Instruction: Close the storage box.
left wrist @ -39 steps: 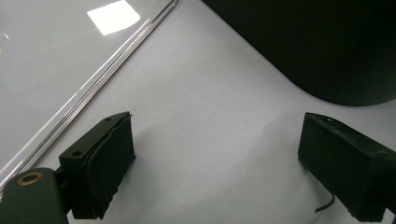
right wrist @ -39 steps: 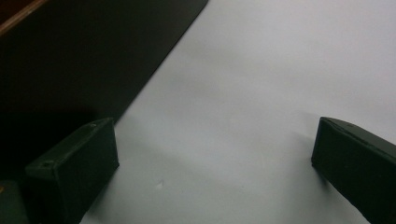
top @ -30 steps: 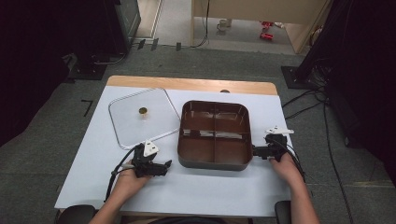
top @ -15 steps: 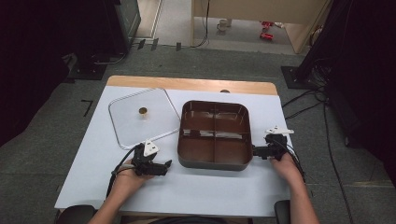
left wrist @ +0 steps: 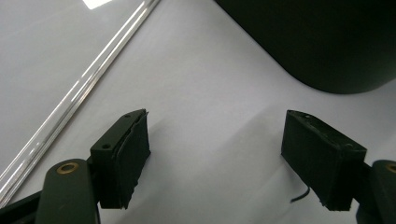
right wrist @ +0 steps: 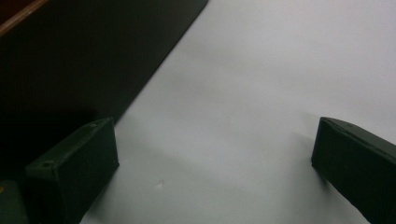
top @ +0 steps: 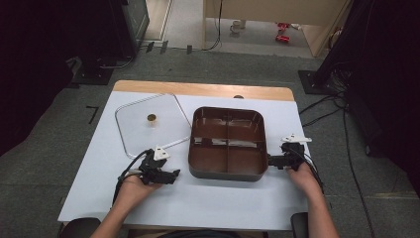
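The brown tray (top: 227, 144) has four empty compartments; a clear lid (top: 151, 121) lies left. Left gripper (top: 168, 174) and right gripper (top: 275, 160) flank it, jaws spread over bare table (top: 208, 208).

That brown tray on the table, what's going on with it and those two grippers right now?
A person sits at a white-topped table with a two-jaw gripper in each hand. The brown divided tray lies in the middle, its compartments looking empty, and a clear lid with a small gold knob lies flat to its left. The left gripper rests near the tray's near left corner, the right gripper at its right side. Both have their jaws open, and neither holds anything.
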### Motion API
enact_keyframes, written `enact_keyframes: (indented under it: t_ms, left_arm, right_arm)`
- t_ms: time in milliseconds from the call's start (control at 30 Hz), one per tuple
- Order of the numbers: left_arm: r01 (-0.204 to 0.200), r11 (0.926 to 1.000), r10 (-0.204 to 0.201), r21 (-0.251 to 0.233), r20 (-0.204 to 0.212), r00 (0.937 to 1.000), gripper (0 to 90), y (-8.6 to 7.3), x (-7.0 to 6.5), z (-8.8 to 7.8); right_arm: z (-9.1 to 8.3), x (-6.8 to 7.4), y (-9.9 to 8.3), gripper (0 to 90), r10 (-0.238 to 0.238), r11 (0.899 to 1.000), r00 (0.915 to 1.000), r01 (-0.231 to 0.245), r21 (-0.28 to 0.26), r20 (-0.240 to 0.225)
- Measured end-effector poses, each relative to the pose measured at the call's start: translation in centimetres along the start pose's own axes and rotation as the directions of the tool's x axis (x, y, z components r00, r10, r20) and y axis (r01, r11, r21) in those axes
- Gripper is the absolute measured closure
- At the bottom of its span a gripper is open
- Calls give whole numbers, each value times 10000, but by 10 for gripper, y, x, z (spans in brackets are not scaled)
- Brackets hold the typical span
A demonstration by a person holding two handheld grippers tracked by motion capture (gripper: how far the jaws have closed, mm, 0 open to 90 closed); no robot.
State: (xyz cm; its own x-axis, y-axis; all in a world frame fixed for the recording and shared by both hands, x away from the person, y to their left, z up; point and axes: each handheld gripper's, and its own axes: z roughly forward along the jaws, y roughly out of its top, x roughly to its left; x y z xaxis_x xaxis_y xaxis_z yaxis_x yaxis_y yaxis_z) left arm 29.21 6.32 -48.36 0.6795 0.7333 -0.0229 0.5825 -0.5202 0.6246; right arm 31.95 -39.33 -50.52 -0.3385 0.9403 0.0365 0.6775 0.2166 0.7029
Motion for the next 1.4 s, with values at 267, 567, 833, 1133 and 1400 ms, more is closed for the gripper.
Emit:
enact_keyframes:
  t_ms: [267, 567, 833, 1133, 1400]
  left_arm:
    - [-287, 9996, 286, 18, 380, 9989, 329, 7, -3, -9]
    - [-57, 9998, 62, -172, 297, 9995, 318, 13, 10, -13]
    - [137, 9993, -128, -362, 240, 9996, 301, 19, 25, -20]
    - [394, 9968, -387, -696, 115, 9992, 260, 26, 43, -27]
    - [431, 9958, -437, -810, -51, 9990, 260, 36, 63, -24]
  right_arm:
    - [0, 0, 0, 1, 5, 10000, 10000, -5, 1, 0]
    - [0, 0, 0, 1, -4, 10000, 10000, 4, 5, 3]
    - [0, 0, 0, 1, -2, 10000, 10000, 2, 8, 2]
    - [0, 0, 0, 1, 3, 10000, 10000, -3, 6, 4]
    - [0, 0, 0, 1, -1, 10000, 10000, 1, 6, 3]
